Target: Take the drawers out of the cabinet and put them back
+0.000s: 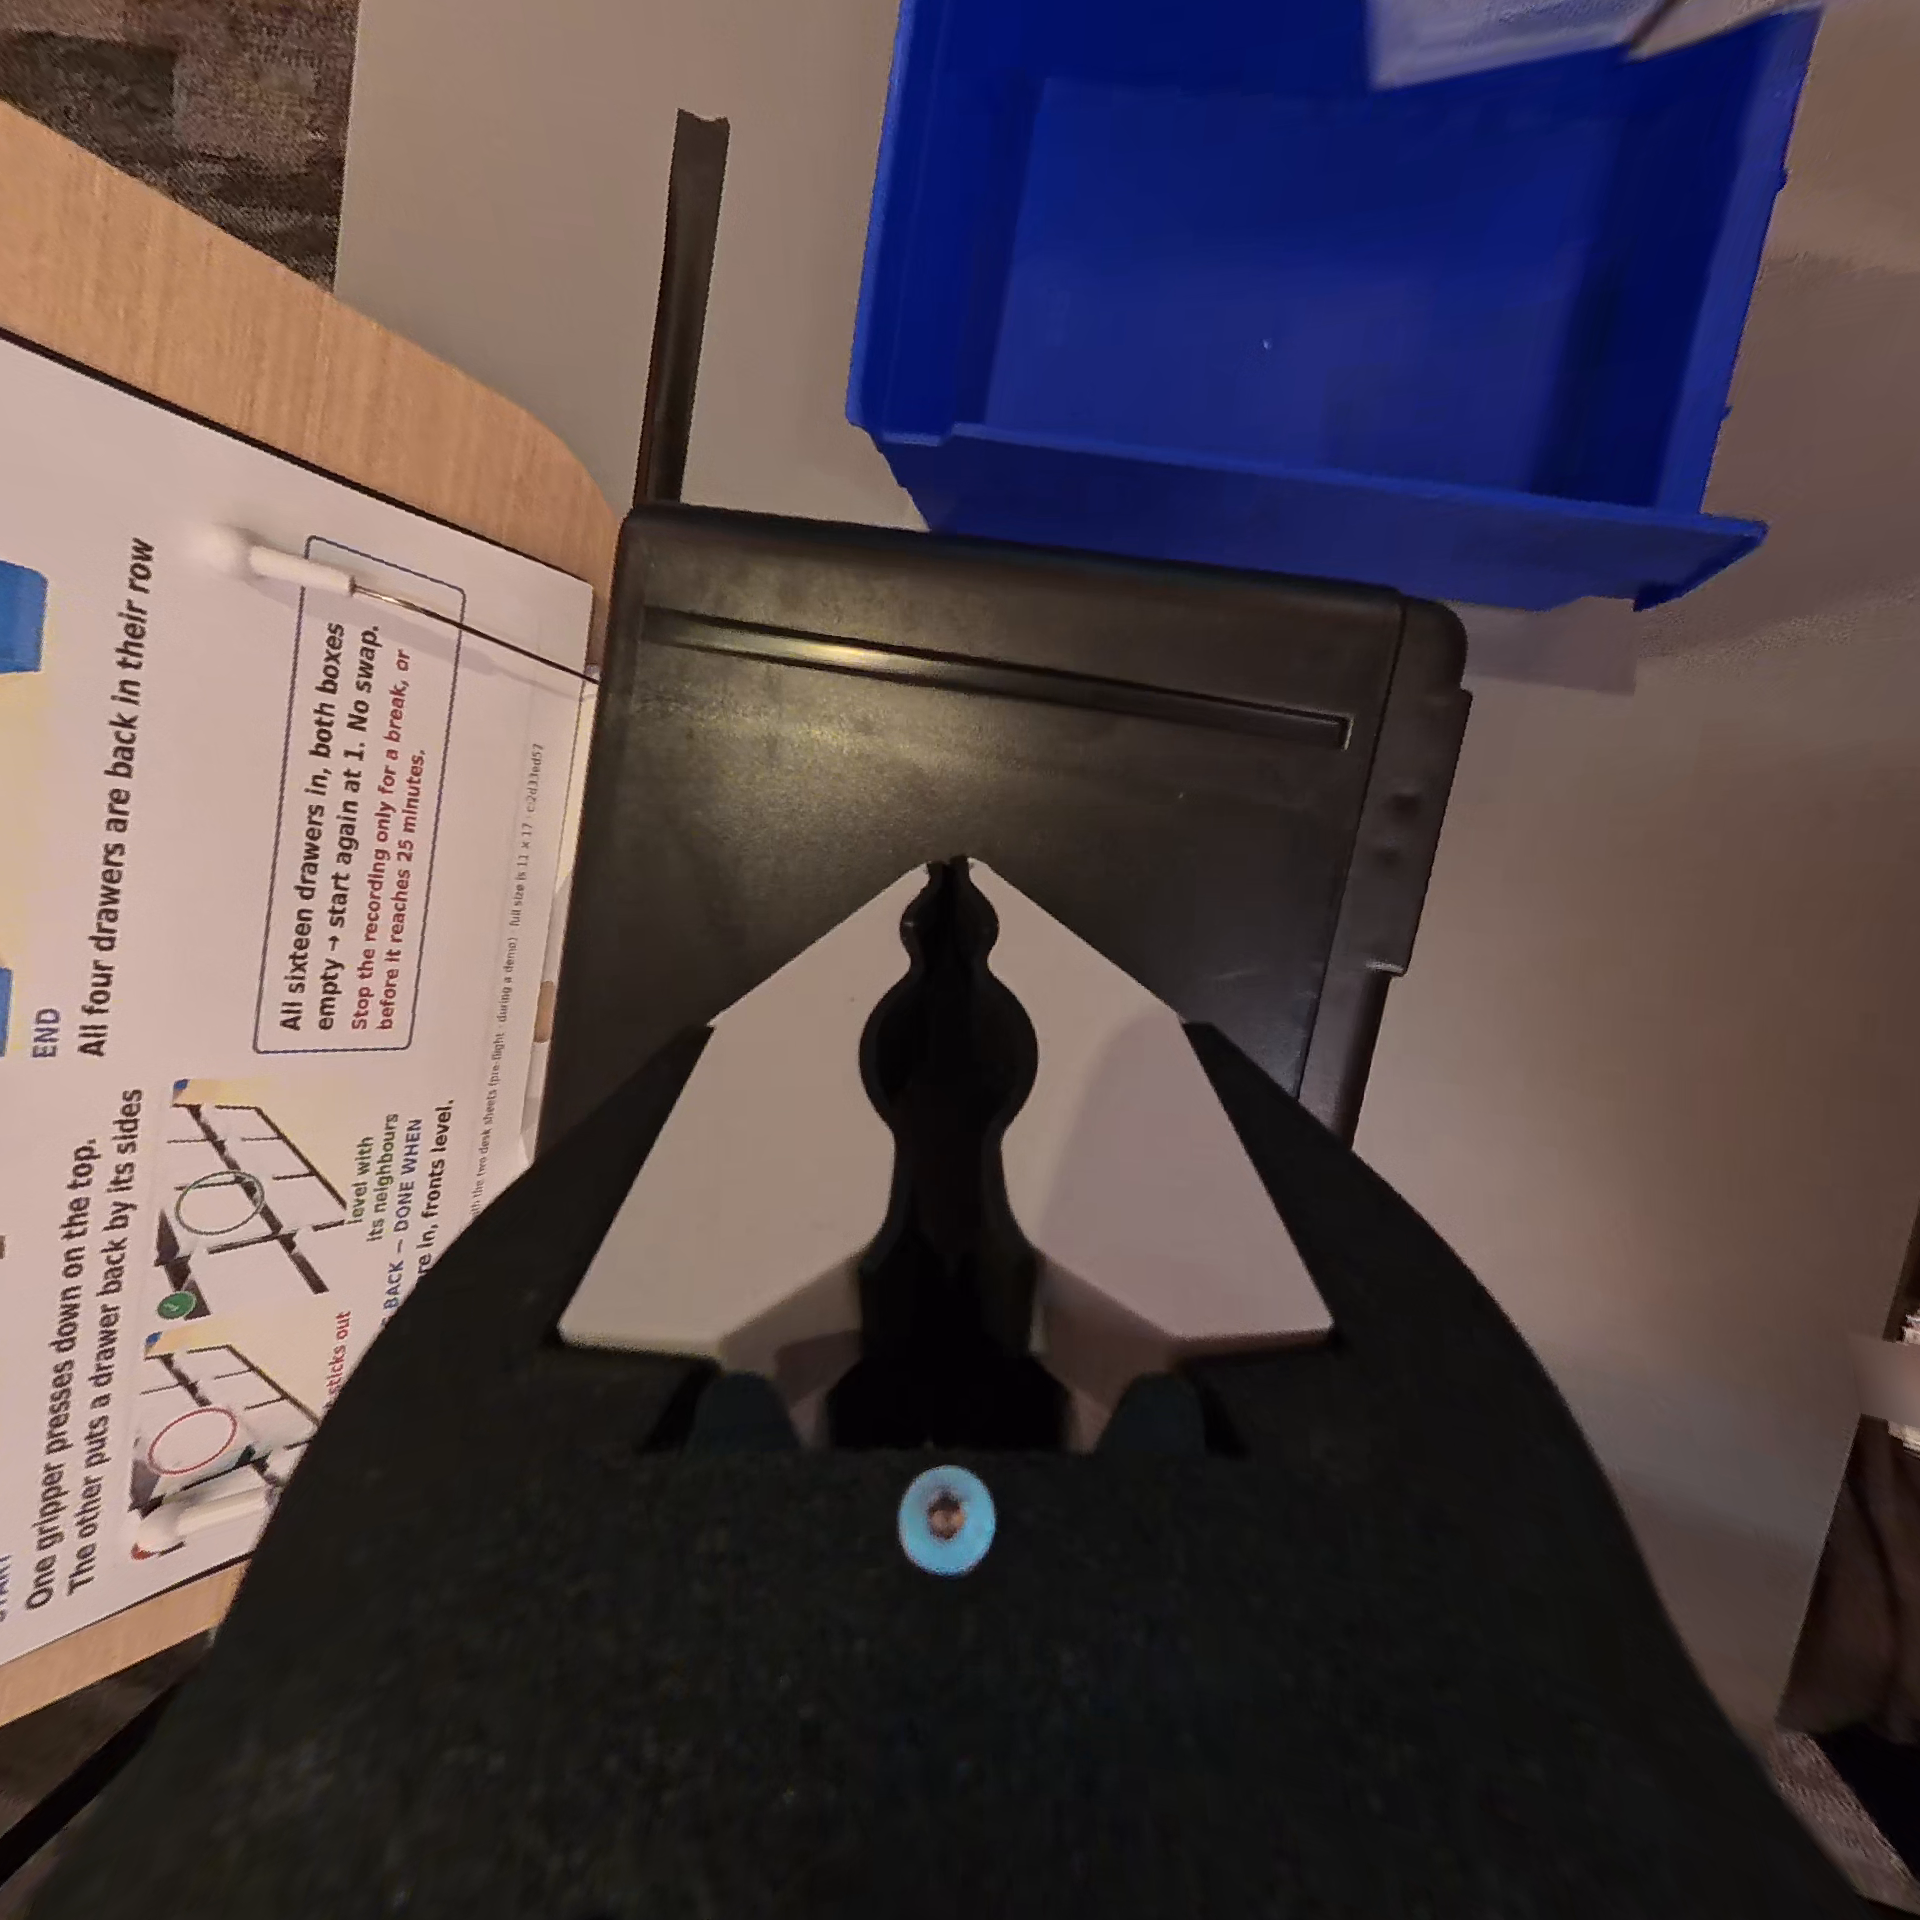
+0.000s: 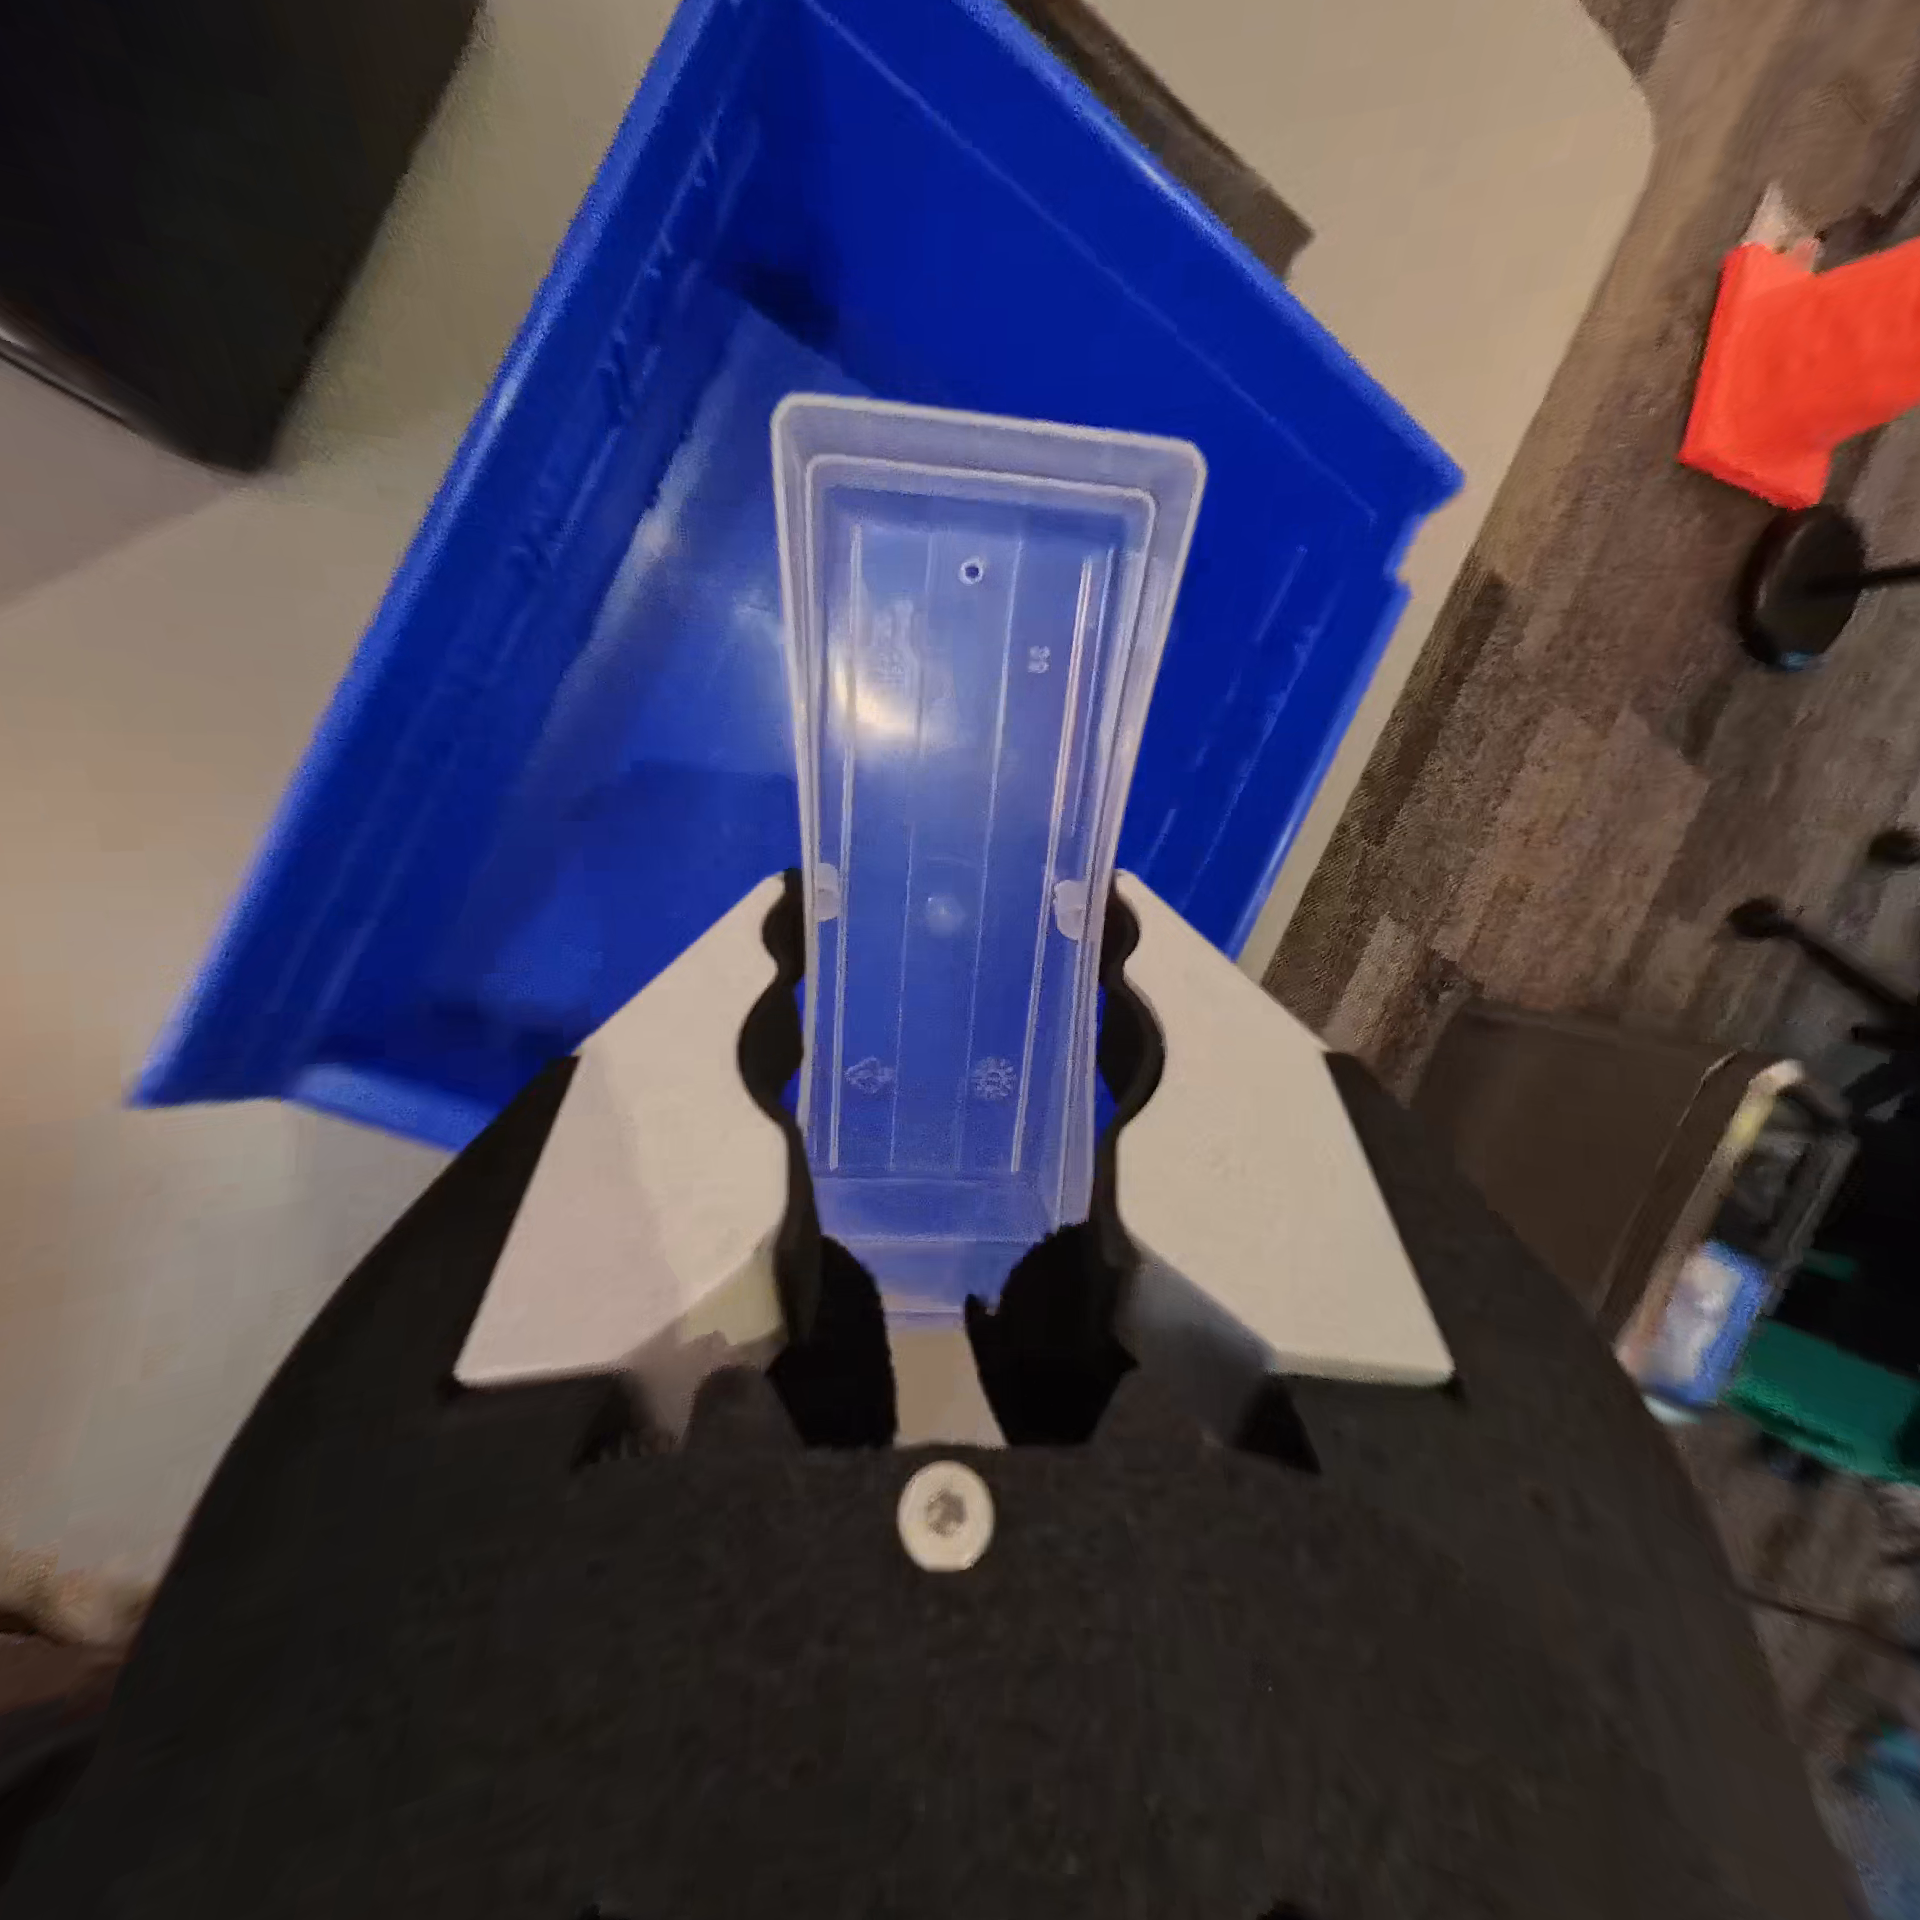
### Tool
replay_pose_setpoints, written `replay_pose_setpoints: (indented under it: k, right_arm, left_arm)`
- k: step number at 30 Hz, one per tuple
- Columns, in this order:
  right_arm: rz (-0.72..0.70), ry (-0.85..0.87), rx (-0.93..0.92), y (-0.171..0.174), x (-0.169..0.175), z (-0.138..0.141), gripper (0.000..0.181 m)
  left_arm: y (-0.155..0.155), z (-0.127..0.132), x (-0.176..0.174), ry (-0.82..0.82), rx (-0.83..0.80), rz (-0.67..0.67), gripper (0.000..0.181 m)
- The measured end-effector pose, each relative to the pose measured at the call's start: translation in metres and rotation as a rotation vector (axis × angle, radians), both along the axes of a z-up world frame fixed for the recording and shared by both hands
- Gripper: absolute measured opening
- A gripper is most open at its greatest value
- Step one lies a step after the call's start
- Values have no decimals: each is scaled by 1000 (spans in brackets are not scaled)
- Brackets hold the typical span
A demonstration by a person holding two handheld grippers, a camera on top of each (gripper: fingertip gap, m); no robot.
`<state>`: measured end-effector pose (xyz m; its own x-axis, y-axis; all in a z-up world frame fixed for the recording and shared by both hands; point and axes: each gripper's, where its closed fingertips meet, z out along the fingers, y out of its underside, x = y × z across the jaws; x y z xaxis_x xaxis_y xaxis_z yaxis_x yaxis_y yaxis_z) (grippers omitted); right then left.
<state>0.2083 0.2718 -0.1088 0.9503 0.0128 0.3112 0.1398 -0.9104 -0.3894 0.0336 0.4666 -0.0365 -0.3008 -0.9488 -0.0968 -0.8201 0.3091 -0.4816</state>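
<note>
Drawer [image 2: 961,831] lengthwise in right claw [image 2: 956,904] grasp, over bin [image 2: 520,779] | left claw [image 1: 951,868] clenched, empty

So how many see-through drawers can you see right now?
1. The clear plastic drawer is held between the right gripper's fingers, over the blue bin. Others may be hidden inside the black cabinet.

Ahead of the left gripper [image 1: 951,868], black with white finger blocks, sits a black cabinet [image 1: 997,790]; beyond it a bright blue bin [image 1: 1299,499]. Between the right gripper's [image 2: 951,935] fingers is a clear, colourless drawer [image 2: 977,790]. Far right lies an orange-red object [image 2: 1787,384].
</note>
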Motion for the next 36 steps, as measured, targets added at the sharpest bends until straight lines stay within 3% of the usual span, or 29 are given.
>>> replay_pose_setpoints:
  k: [1, 6, 9, 13, 19, 24, 27, 30, 33, 36]
  right_arm:
    - [65, -42, -45, 12, 9, -9, 55]
    - [431, -229, -290, 60, 40, -59, 56]
    - [650, -195, -300, 85, 34, -83, 56]
    - [831, -213, -426, 94, 47, -109, 58]
    - [909, -144, -485, 97, 53, -130, 62]
    - [872, -114, -448, 100, 54, -133, 65]
    - [834, -114, -349, 103, 50, -117, 68]
    - [758, -120, -150, 108, 37, -75, 71]
    - [566, -209, 217, 112, 29, 7, 70]
    - [301, -126, 662, 91, 1, 98, 70]
  left_arm:
    - [0, 0, 0, 6, 5, 1, 0]
    - [0, 0, 0, 32, 21, 5, 0]
    - [0, 0, 0, 38, 23, 4, 0]
    - [0, 0, 0, 41, 32, -2, 0]
    - [0, 0, 0, 53, 41, -17, 0]
    - [0, 0, 0, 57, 42, -18, 0]
    - [0, 0, 0, 55, 38, -15, 0]
    - [0, 0, 0, 51, 35, -9, 0]
    - [0, 0, 0, 44, 35, -4, 0]
    - [0, 0, 0, 42, 18, 12, 0]
